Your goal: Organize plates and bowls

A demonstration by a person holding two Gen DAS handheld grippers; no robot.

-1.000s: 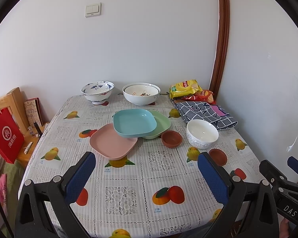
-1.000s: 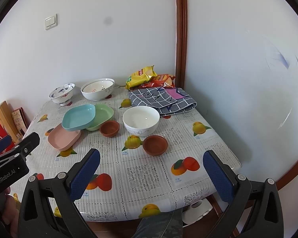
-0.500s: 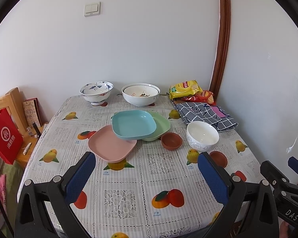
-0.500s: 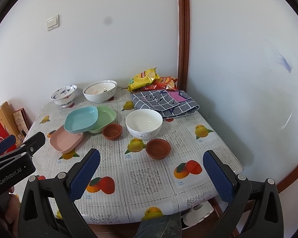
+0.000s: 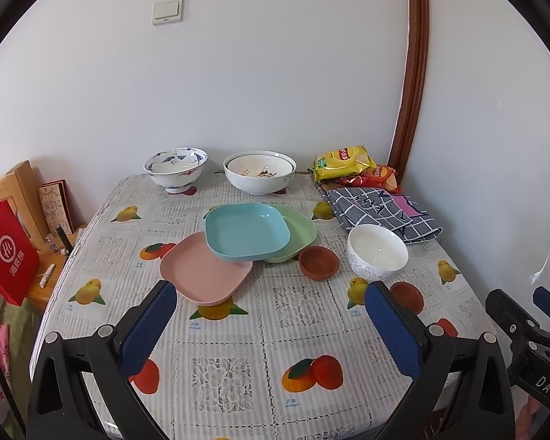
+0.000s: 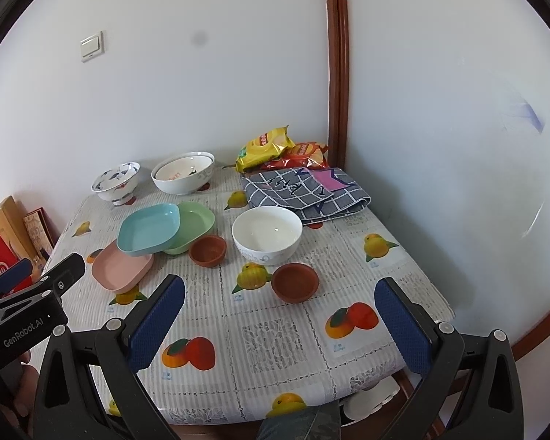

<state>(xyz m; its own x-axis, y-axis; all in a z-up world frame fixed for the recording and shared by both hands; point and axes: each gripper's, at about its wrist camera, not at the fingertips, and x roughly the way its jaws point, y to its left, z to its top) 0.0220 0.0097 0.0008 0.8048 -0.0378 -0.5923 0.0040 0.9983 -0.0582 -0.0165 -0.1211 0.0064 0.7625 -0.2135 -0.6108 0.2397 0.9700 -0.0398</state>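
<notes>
Three square plates overlap mid-table: a blue plate (image 5: 246, 230) rests on a pink plate (image 5: 205, 268) and a green plate (image 5: 296, 231). A white bowl (image 5: 377, 251) stands to their right, between two small brown bowls (image 5: 318, 261) (image 5: 407, 295). A blue-patterned bowl (image 5: 175, 168) and a large white bowl (image 5: 259, 171) stand at the back. My left gripper (image 5: 271, 315) is open and empty above the table's near part. My right gripper (image 6: 279, 311) is open and empty above the near right part, with the near brown bowl (image 6: 295, 281) between its fingers in view.
Snack bags (image 5: 344, 162) and a checked cloth (image 5: 381, 209) lie at the back right by the wall. A red bag (image 5: 7, 251) and a wooden chair (image 5: 18, 190) stand left of the table (image 5: 223, 370). A brown door frame (image 5: 410, 73) runs up the corner.
Both grippers have drifted slightly forward toward the table, still open and empty. The dishes have not moved.
</notes>
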